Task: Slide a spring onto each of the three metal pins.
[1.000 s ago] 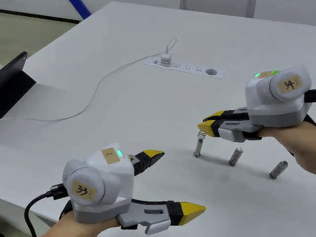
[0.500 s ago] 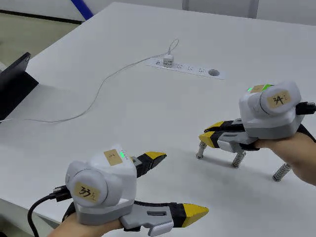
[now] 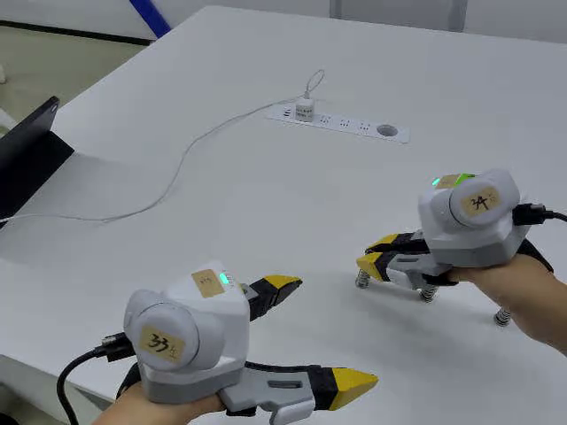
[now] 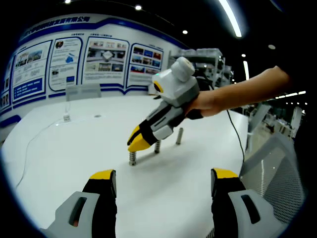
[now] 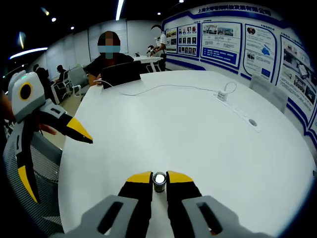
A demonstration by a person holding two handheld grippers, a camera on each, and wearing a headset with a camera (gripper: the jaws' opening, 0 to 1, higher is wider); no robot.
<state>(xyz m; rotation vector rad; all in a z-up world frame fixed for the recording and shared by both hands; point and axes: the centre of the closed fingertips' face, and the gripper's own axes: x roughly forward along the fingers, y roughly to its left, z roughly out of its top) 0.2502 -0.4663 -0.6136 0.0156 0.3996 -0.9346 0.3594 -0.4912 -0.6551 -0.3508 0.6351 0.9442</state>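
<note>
Right tongs (image 5: 159, 177) sank lower, pinching the pin (image 5: 159, 183).

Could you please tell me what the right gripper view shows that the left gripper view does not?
Right gripper view: the right gripper from behind, its fingers closed around a pin seen end-on, plus seated people beyond the table.
Left gripper view: that gripper side-on, low over the pin, two more spring-wrapped pins beside it, and the left gripper wide open.
Both: the white table, the cable and the wall posters.
</note>
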